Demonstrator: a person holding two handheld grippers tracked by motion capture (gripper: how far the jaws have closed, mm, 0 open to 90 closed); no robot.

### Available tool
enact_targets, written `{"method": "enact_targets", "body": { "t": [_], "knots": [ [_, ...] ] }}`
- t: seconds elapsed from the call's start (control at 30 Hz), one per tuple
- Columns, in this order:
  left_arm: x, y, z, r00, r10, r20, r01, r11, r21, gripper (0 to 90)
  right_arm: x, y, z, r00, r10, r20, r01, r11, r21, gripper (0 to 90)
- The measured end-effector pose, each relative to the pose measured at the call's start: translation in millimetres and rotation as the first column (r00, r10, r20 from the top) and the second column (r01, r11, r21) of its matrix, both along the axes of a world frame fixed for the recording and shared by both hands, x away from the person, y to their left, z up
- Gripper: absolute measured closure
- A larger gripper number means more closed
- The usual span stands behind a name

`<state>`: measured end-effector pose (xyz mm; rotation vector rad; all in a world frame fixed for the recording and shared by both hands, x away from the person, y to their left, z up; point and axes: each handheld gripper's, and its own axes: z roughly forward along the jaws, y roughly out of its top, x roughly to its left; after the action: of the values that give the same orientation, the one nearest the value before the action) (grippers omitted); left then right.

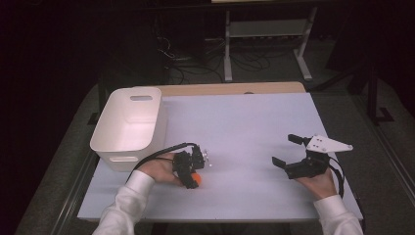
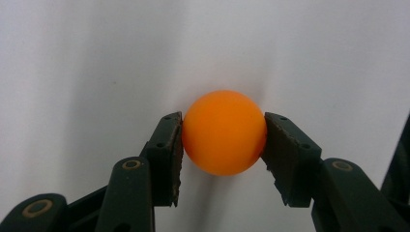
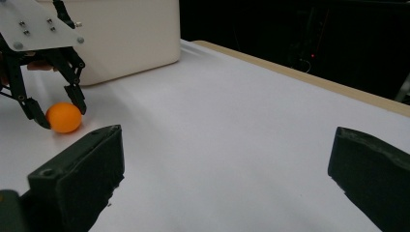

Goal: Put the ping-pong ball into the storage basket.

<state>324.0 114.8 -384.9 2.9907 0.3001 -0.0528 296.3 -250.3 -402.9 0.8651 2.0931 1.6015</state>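
An orange ball (image 2: 224,132) rests on the white table sheet, and my left gripper (image 2: 223,145) is shut on it, one black pad pressed to each side. From above, the ball (image 1: 195,179) peeks out under the left gripper (image 1: 192,179) near the table's front left. The right gripper view also catches the ball (image 3: 64,117) gripped at the far left, low on the sheet. My right gripper (image 1: 283,150) stands open at the front right, jaws wide apart over bare sheet, nothing between them (image 3: 227,169).
A white plastic bin (image 1: 128,128) with handle slots stands at the table's left, just behind the left hand. The white sheet (image 1: 244,127) covers the tabletop; a wooden edge strip (image 1: 230,88) runs along the back. Dark floor, cables and a metal stand lie beyond.
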Motion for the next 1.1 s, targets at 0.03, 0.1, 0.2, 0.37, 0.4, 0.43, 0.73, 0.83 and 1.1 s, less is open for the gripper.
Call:
{"method": "enact_targets", "body": {
  "t": [0.03, 0.1, 0.2, 0.37, 0.4, 0.43, 0.73, 0.83, 1.1],
  "knots": [
    [-0.5, -0.1, 0.9, 1.0000, 0.000, 0.004, 0.000, 1.0000, -0.003, 50.5, 0.0, -0.1, 0.0, 1.0000, 0.000, -0.001, 0.000, 1.000, 0.001, 0.0],
    [-1.4, -0.6, 3.3, 1.0000, 0.007, 0.004, -0.007, 1.0000, -0.006, 50.5, 0.2, -0.3, 0.0, 1.0000, -0.001, 0.001, 0.001, 1.000, 0.000, 0.0],
    [-1.6, -1.3, 6.6, 1.0000, 0.002, 0.007, -0.002, 1.0000, -0.008, 50.5, 0.1, -0.3, 0.1, 1.0000, -0.001, 0.001, 0.001, 1.000, 0.000, 0.0],
    [-2.2, -3.4, 15.1, 0.9999, -0.013, 0.004, 0.013, 0.9998, -0.012, 50.5, 0.1, -1.1, 0.4, 1.0000, -0.002, 0.005, 0.002, 1.000, 0.001, 0.0],
    [-1.6, -3.6, 17.5, 0.9997, -0.024, 0.010, 0.024, 0.9997, -0.004, 50.5, 0.1, -1.1, 0.4, 1.0000, -0.002, 0.005, 0.002, 1.000, 0.001, 0.0],
    [-2.1, -3.8, 19.0, 0.9998, -0.018, 0.009, 0.018, 0.9998, -0.010, 50.5, 0.0, -1.2, 0.5, 1.0000, -0.002, 0.005, 0.002, 1.000, 0.002, 0.0],
    [-2.5, -2.1, 30.4, 0.9998, -0.018, 0.011, 0.018, 0.9996, -0.021, 50.5, -0.4, -1.0, 0.7, 1.0000, -0.003, 0.006, 0.003, 1.000, 0.001, 0.0],
    [-2.3, -1.2, 34.2, 0.9997, -0.018, 0.017, 0.018, 0.9996, -0.024, 50.5, -0.4, -0.8, 0.6, 1.0000, -0.001, 0.006, 0.001, 1.000, 0.000, 0.0],
    [-1.7, 2.8, 48.1, 0.9993, -0.020, 0.031, 0.021, 0.9994, -0.029, 50.5, -0.4, -1.0, 0.6, 1.0000, -0.001, 0.004, 0.001, 1.000, 0.004, 0.0]
  ]
}}
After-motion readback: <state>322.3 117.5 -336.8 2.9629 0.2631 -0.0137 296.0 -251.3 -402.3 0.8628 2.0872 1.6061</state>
